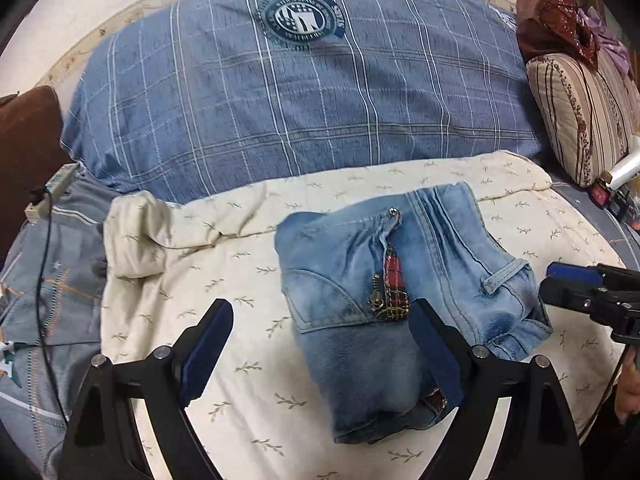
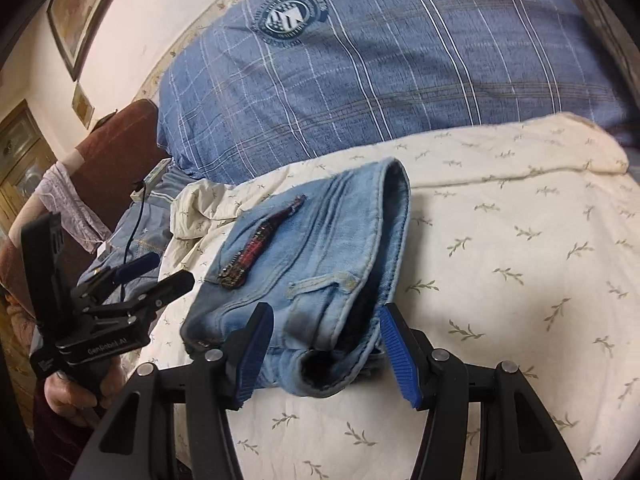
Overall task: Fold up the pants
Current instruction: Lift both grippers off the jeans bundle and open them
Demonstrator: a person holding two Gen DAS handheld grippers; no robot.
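Lying folded into a compact bundle on the cream leaf-print blanket (image 1: 248, 376), the pants (image 1: 400, 300) sit between both tools. The left gripper (image 1: 320, 344) hovers low at the bundle's near edge, jaws apart, gripping nothing. The right gripper (image 2: 324, 344) straddles the waistband end, jaws apart. Bare blanket lies beyond; a blue plaid pillow (image 1: 280, 100) borders the far side.

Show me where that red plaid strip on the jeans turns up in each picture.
Left wrist view: the red plaid strip sits just right of centre, running down the jeans.
Right wrist view: the strip lies left of centre, slanting.
Shared landmark: the round crest on the blue checked pillow.
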